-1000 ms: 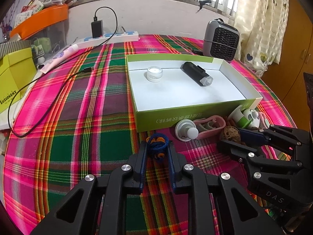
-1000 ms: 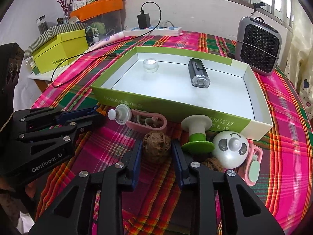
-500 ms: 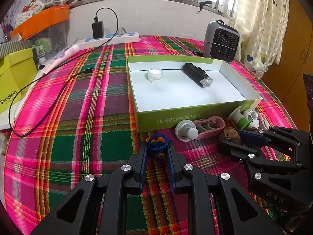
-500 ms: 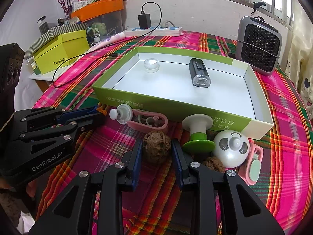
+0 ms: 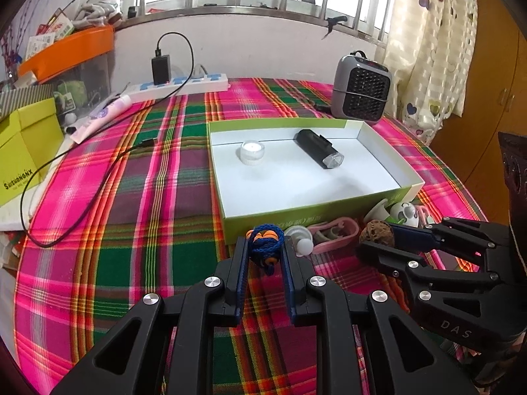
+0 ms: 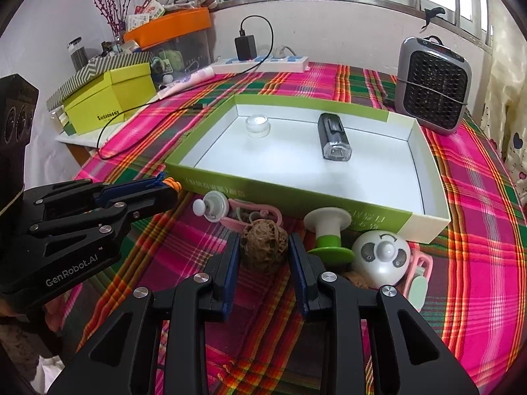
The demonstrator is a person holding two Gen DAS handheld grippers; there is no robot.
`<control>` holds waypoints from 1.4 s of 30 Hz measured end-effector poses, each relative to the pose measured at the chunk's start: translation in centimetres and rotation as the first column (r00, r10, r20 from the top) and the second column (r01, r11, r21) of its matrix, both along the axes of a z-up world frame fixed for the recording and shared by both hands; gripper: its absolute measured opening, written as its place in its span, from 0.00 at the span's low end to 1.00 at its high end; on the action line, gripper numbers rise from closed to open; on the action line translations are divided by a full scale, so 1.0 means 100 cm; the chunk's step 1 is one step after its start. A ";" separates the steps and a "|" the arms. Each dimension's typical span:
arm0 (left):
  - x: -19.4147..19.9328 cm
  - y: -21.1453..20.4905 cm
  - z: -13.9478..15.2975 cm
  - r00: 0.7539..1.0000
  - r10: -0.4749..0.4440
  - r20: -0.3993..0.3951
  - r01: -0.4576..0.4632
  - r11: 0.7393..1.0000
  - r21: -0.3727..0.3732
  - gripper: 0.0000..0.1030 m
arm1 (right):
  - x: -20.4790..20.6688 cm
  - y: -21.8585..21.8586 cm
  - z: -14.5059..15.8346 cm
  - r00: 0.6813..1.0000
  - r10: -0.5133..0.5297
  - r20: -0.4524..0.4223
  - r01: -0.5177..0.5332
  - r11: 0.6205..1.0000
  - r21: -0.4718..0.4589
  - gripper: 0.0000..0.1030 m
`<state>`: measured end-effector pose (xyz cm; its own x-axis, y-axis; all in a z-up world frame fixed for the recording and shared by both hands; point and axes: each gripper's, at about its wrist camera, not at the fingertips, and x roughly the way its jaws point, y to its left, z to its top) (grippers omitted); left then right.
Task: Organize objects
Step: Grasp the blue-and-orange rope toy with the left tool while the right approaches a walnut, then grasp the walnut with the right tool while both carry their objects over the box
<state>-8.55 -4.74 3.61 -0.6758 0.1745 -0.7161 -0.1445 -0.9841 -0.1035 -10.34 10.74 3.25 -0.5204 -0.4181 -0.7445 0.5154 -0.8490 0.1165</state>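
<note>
A green-sided box [image 5: 306,212] [image 6: 296,194] with a white floor lies on the plaid cloth, holding a small clear jar [image 5: 252,152] [image 6: 258,125] and a black bike light [image 5: 318,148] [image 6: 333,136]. My left gripper [image 5: 265,250] is shut on a blue cord bundle with orange beads [image 5: 266,247], just before the box's near wall. My right gripper [image 6: 263,247] [image 5: 378,243] is shut on a brown walnut [image 6: 262,245] [image 5: 377,234]. Beside them lie a pink clip with a white knob [image 6: 230,212], a white-and-green spool [image 6: 329,233] and a white panda-face ball [image 6: 382,258].
A grey fan heater [image 6: 431,85] stands behind the box at the right. A power strip with a black charger [image 5: 178,80] and its cable [image 5: 82,184] cross the cloth at the left. Yellow-green boxes [image 6: 108,98] and an orange-lidded bin [image 6: 171,29] crowd the left edge.
Both views have risen a little, so the box and objects sit lower in frame. Both grips are unchanged.
</note>
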 end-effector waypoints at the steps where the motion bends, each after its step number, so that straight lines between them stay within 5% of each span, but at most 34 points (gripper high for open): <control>1: -0.001 0.000 0.001 1.000 -0.003 -0.004 0.003 1.000 0.000 0.17 | 0.000 0.001 0.001 1.000 -0.001 -0.003 0.001 1.000 -0.001 0.29; 19: -0.035 0.002 0.009 1.000 -0.001 -0.012 0.001 1.000 0.014 0.17 | -0.043 0.001 0.026 0.999 -0.013 -0.039 0.012 0.999 -0.032 0.29; 42: -0.094 0.005 -0.010 0.999 0.001 0.035 -0.002 1.000 0.011 0.17 | -0.130 -0.027 0.011 1.000 0.013 0.028 -0.013 1.000 0.009 0.29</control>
<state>-17.99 -4.21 2.64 -0.6507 0.1815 -0.7373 -0.1390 -0.9831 -0.1194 -23.31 8.05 4.39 -0.4942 -0.4177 -0.7624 0.5229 -0.8435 0.1231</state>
